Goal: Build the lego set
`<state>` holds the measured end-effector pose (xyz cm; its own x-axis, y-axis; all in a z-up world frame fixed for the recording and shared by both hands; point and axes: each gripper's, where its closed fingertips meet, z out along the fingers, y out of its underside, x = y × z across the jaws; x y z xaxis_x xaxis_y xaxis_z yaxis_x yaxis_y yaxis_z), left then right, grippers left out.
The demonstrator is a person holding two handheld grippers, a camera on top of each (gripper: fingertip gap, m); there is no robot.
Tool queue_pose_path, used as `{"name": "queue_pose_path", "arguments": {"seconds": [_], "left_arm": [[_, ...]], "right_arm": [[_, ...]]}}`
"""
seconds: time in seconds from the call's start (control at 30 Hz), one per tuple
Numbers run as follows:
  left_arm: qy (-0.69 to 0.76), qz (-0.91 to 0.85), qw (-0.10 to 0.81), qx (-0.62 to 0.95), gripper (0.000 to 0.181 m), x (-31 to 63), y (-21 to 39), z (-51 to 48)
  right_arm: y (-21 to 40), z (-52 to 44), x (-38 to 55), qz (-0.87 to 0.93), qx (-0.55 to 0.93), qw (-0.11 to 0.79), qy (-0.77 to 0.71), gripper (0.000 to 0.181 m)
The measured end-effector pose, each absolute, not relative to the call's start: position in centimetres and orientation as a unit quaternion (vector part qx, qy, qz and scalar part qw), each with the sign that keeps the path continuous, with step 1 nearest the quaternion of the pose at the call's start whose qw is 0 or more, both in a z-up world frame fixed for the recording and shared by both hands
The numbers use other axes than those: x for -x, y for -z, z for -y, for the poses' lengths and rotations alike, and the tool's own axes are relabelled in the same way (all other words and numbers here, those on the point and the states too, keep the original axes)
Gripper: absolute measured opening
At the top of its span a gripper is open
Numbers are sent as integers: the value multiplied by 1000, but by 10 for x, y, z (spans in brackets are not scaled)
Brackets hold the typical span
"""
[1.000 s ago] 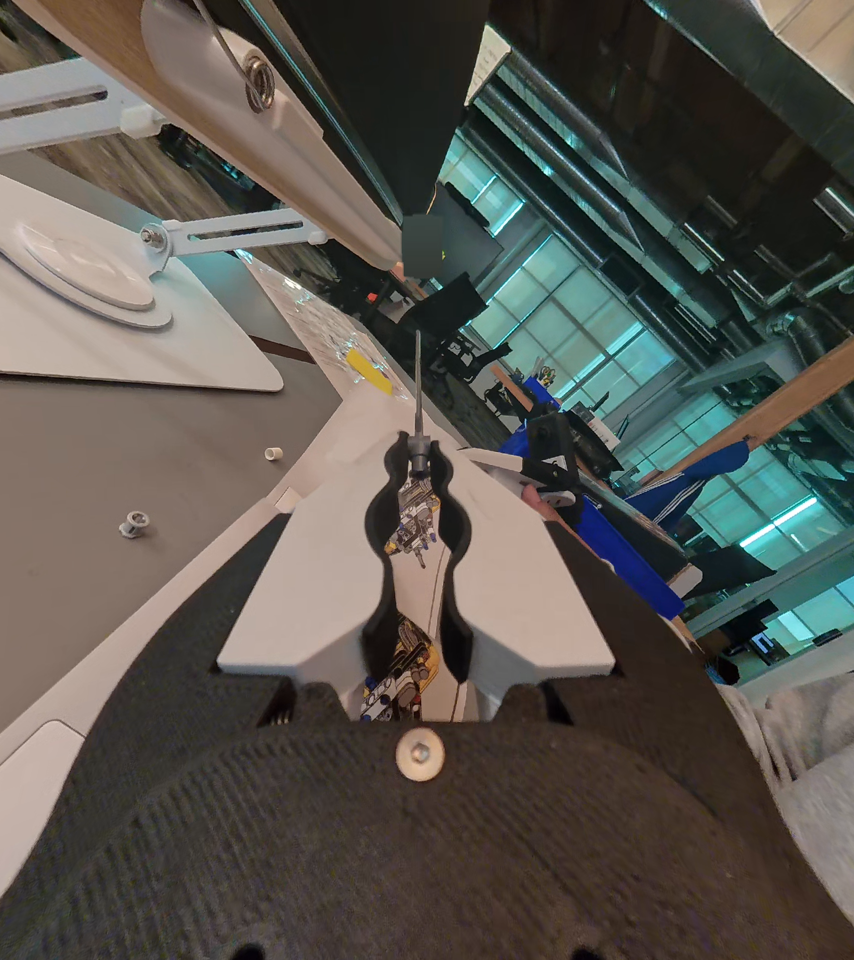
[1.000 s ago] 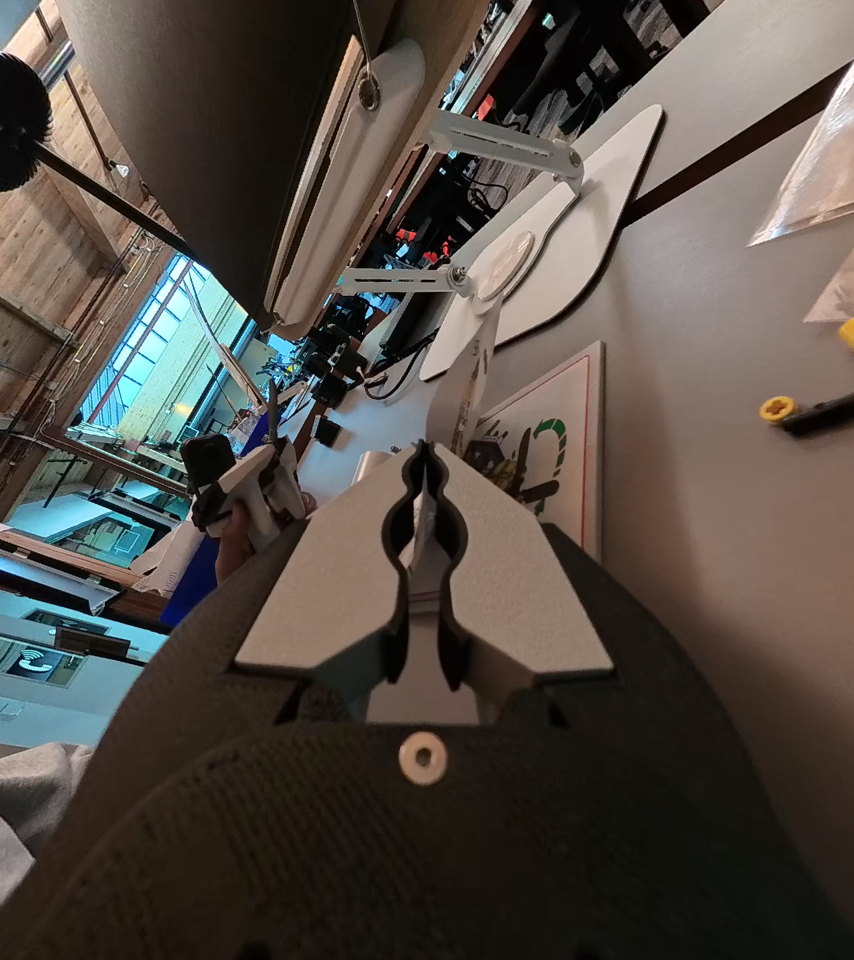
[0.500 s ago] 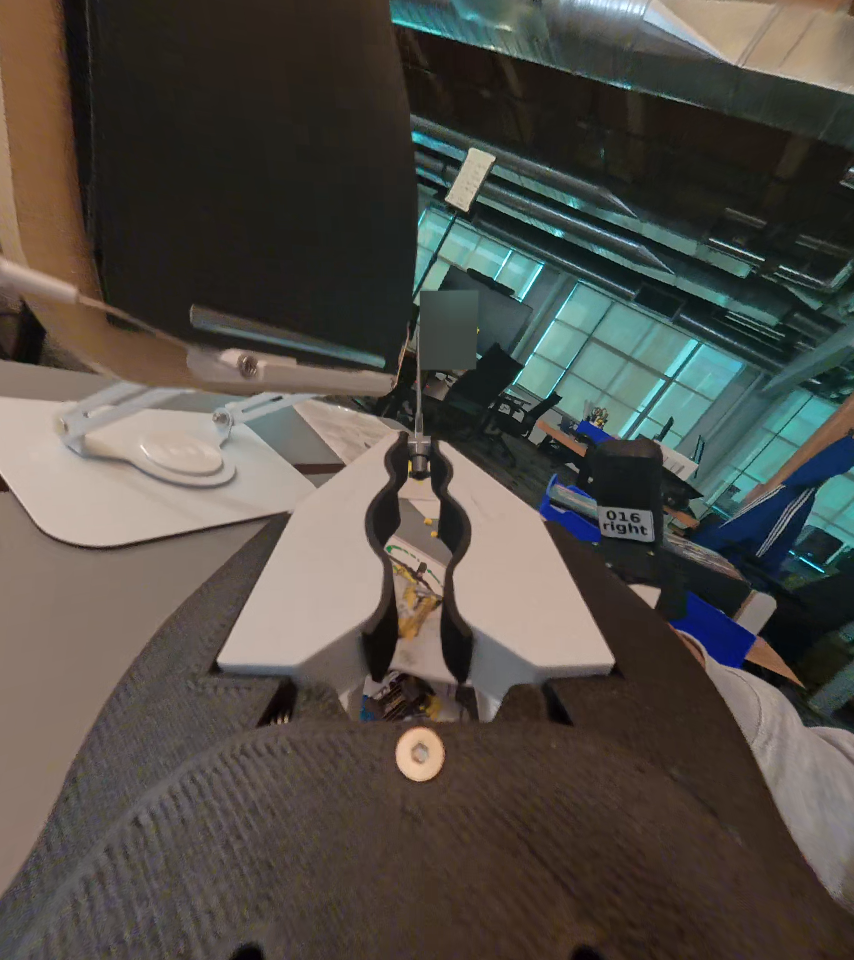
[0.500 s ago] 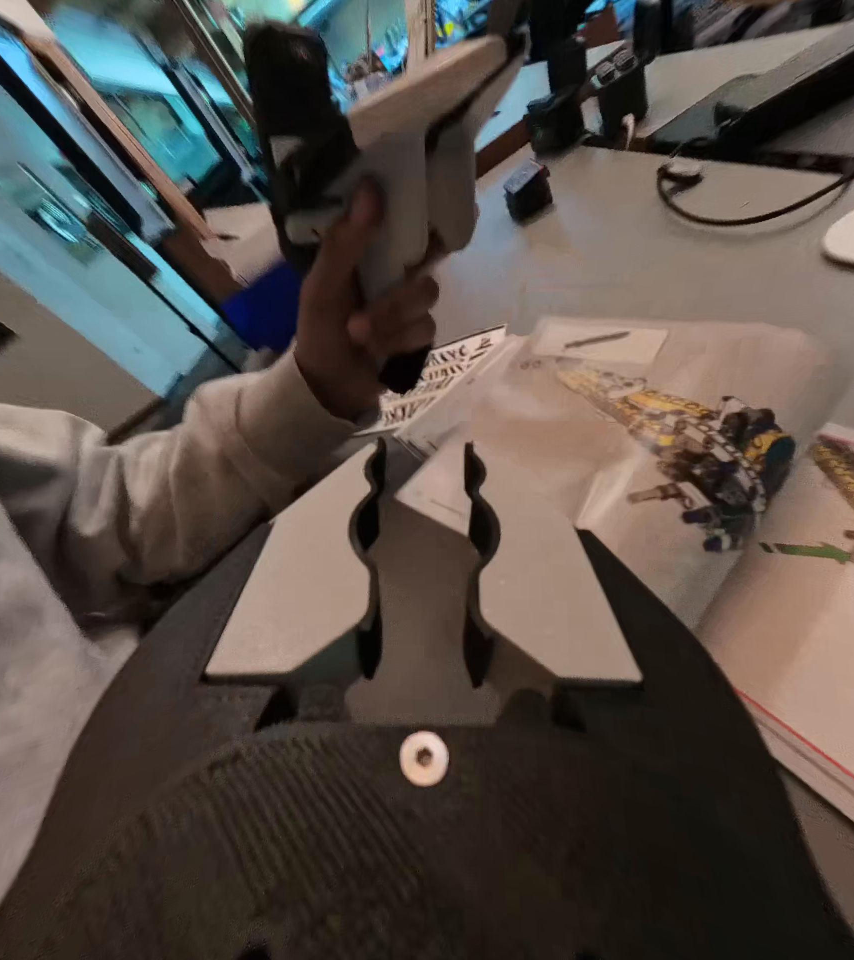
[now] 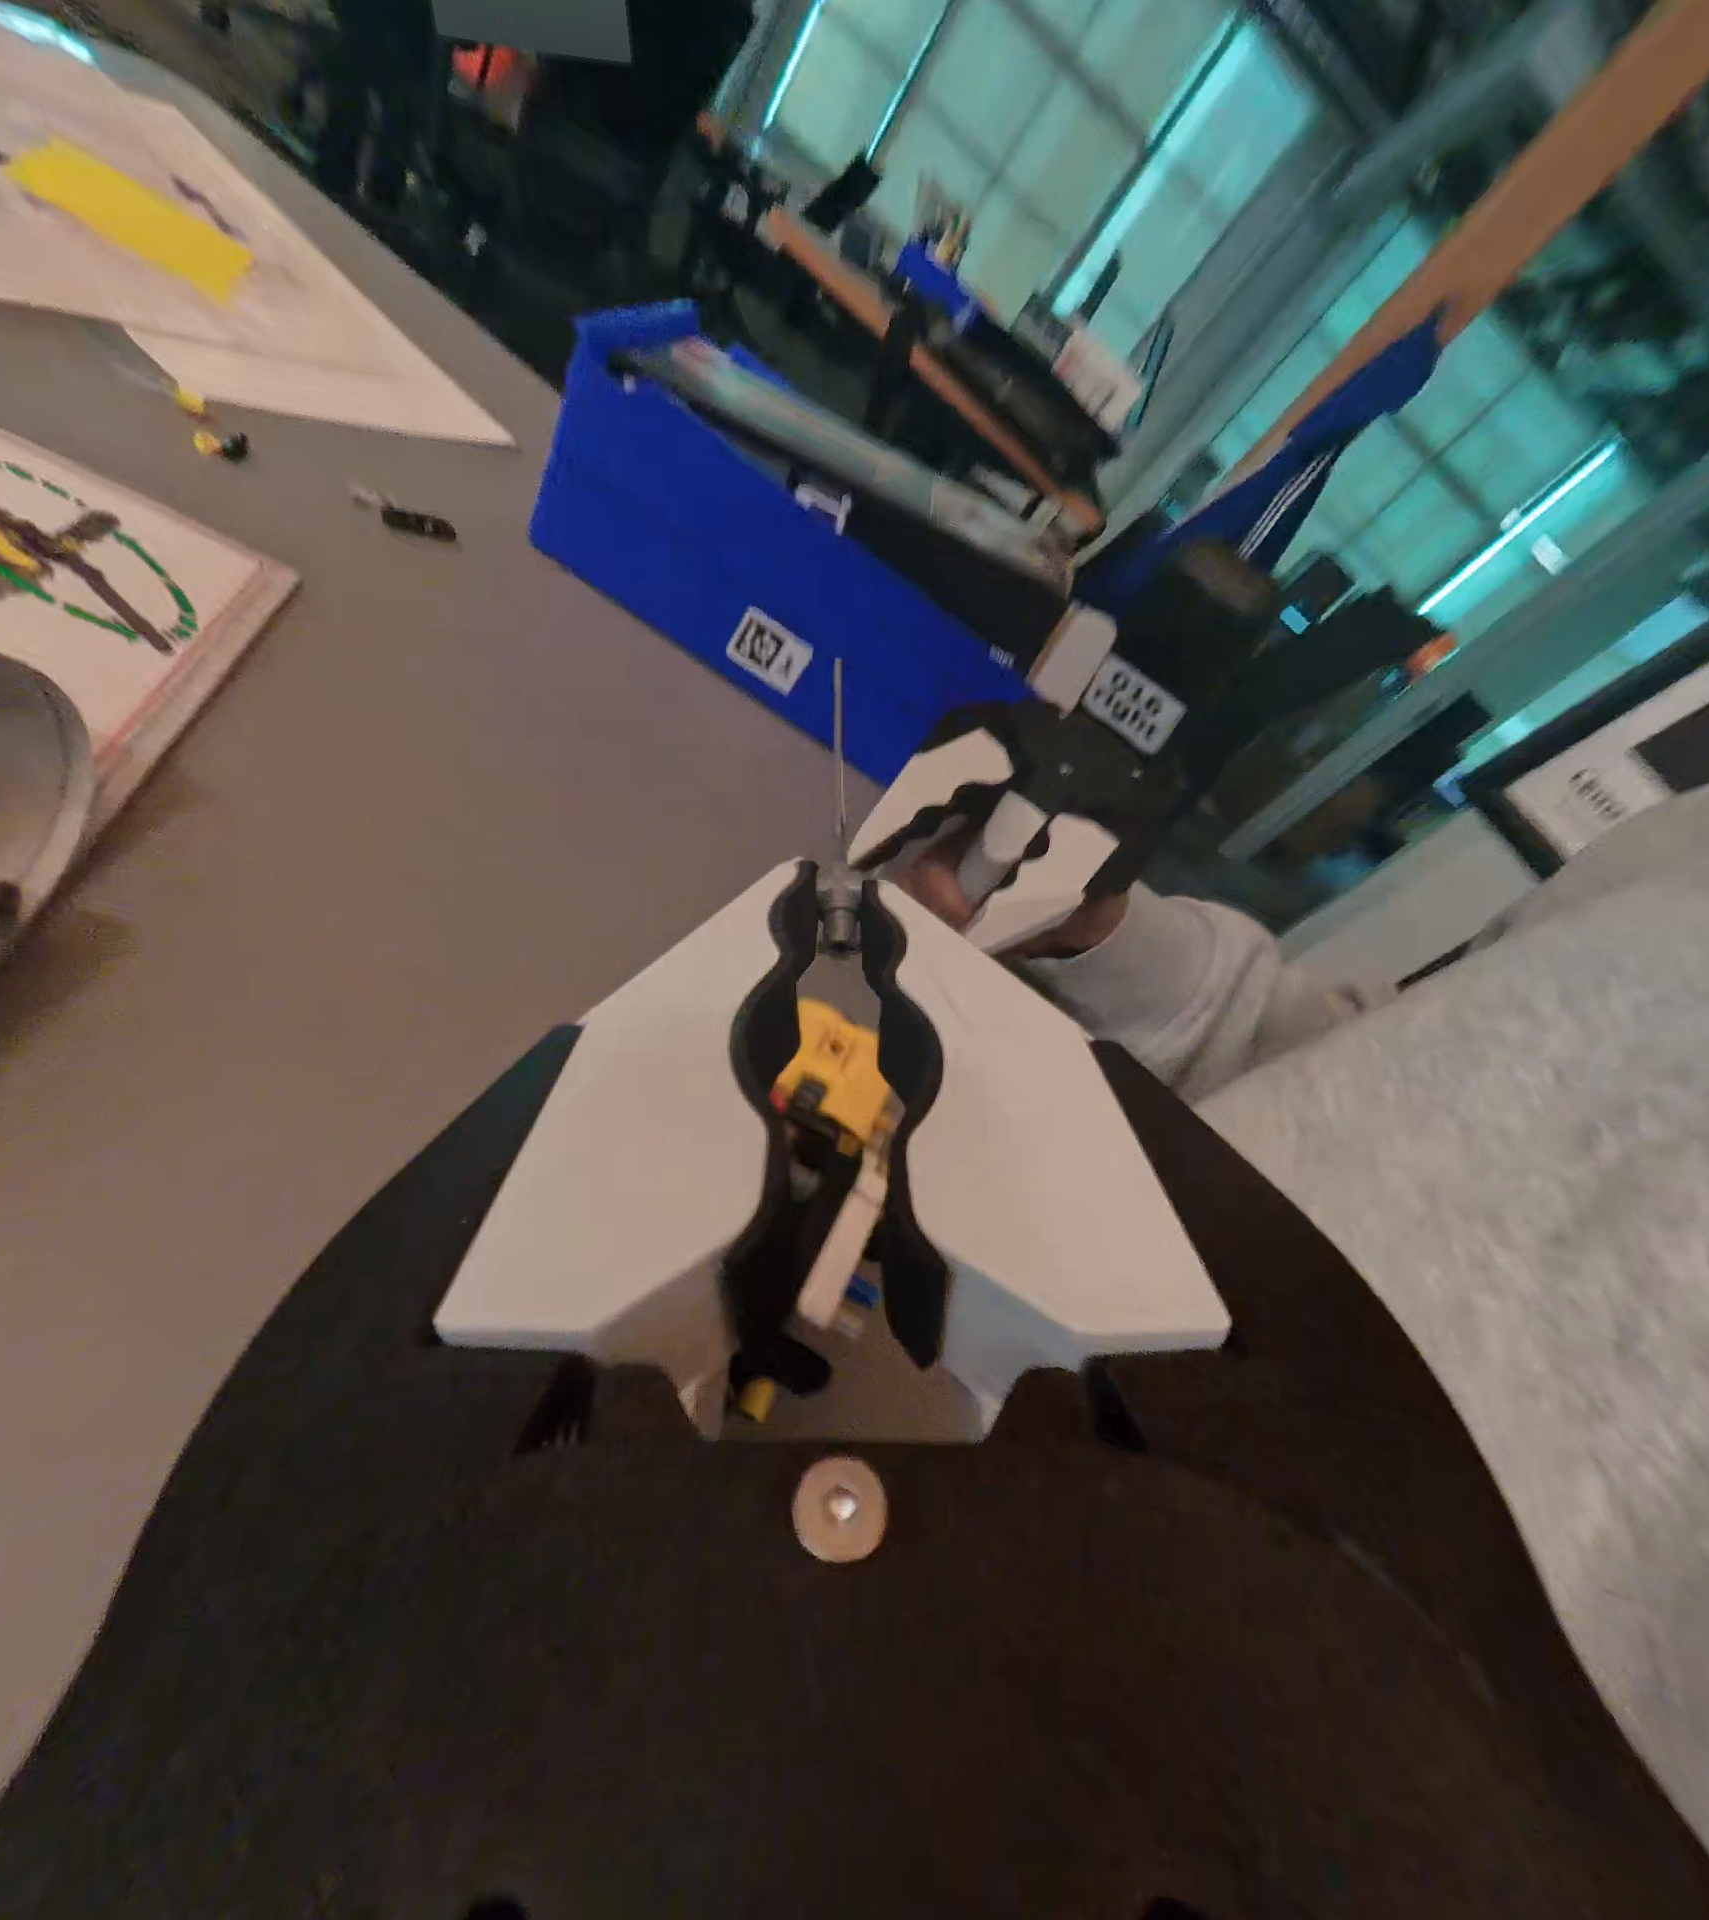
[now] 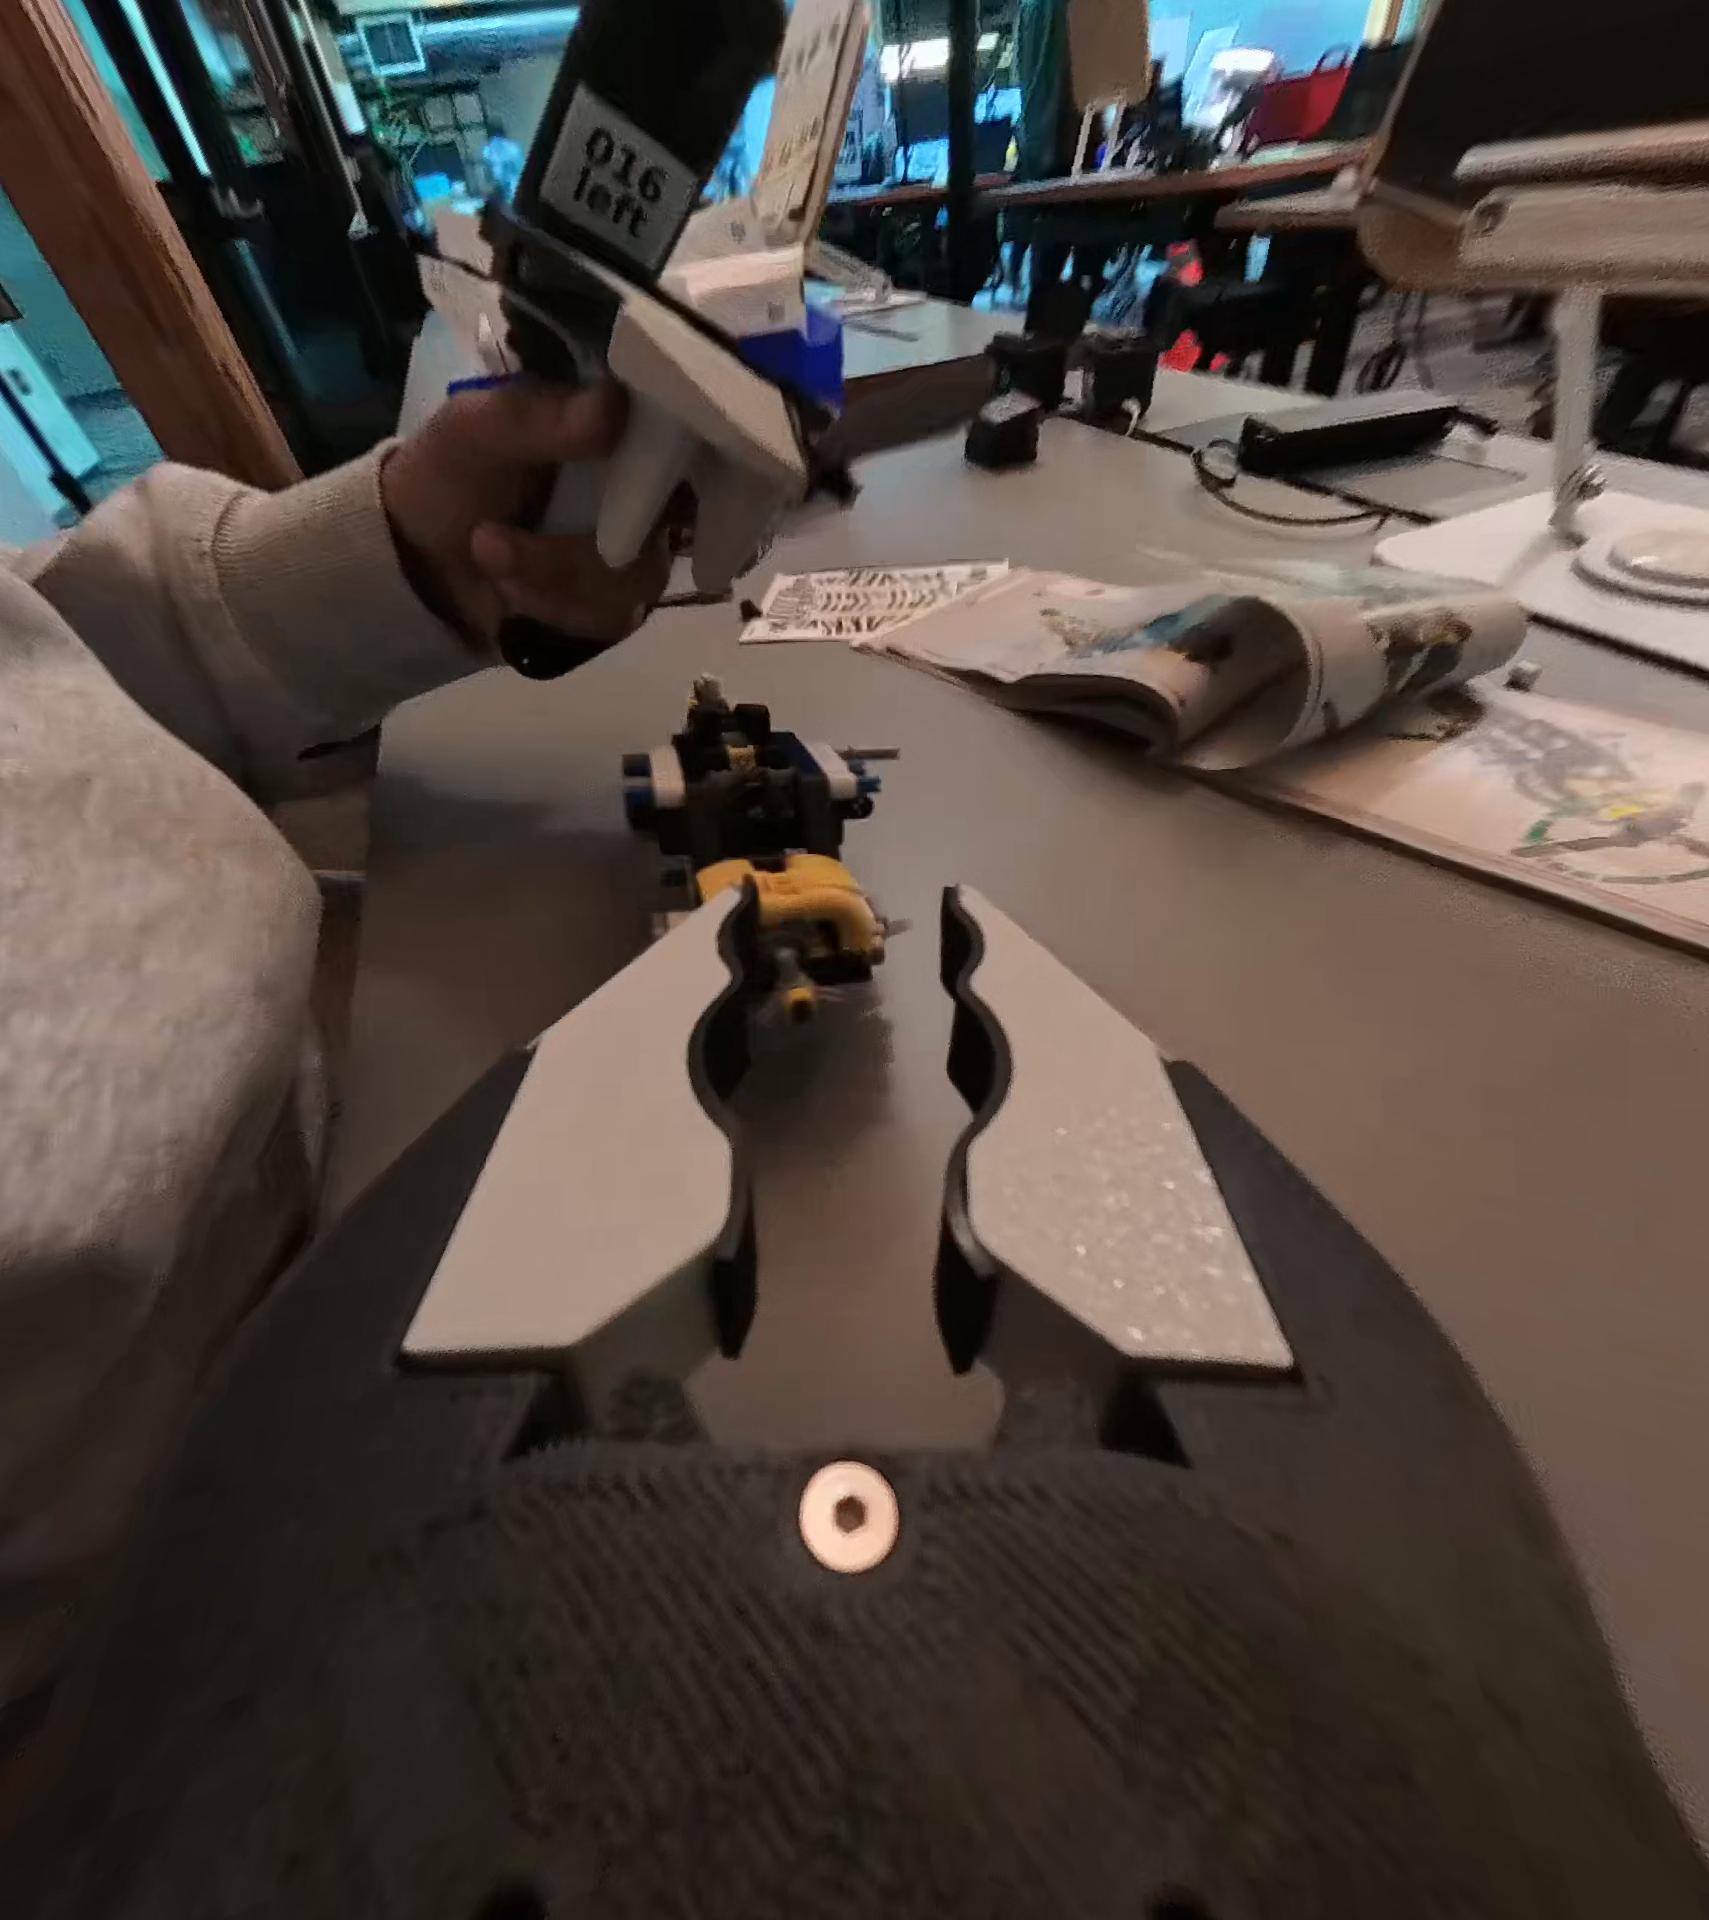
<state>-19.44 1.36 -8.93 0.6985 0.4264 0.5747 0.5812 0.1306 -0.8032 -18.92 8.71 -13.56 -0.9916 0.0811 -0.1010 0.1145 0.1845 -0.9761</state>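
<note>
Holding our left gripper (image 5: 837, 894) above the grey table (image 5: 434, 831), we have its fingers pinched narrow on a small grey piece with a thin antenna-like rod (image 5: 837, 769) that sticks out past the tips. Through the gap between those fingers we glimpse the yellow, black and white lego model (image 5: 834, 1122) below, though the view is blurred. Our right gripper (image 6: 845, 914) sits low over the table with its fingers spread wide and nothing between them; the lego model (image 6: 756, 831) stands on the table just beyond the tips, its yellow end nearest the left finger (image 6: 611, 1132) and its black, white and blue block farther off. Whether that finger touches the yellow part we cannot tell. Past the model, an open instruction booklet (image 6: 1234, 665) lies with its pages curled over, and a black-and-white sticker sheet (image 6: 860, 603) rests just beside it. From the left wrist view we also see a few tiny yellow and black loose pieces (image 5: 221, 442) on the table, and a blue bin (image 5: 725, 540) beyond the table edge
</note>
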Motion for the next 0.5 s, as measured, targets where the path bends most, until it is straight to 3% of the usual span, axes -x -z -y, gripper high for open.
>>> {"name": "queue_pose_path", "arguments": {"seconds": [0.1,0.5], "left_arm": [[35,393,627,672,6,179,94,-17],[30,428,633,644,5,167,95,-21]], "right_arm": [[120,-99,184,-735,-72,-34,673,22],[144,-98,189,-786,-65,-59,612,20]]}}
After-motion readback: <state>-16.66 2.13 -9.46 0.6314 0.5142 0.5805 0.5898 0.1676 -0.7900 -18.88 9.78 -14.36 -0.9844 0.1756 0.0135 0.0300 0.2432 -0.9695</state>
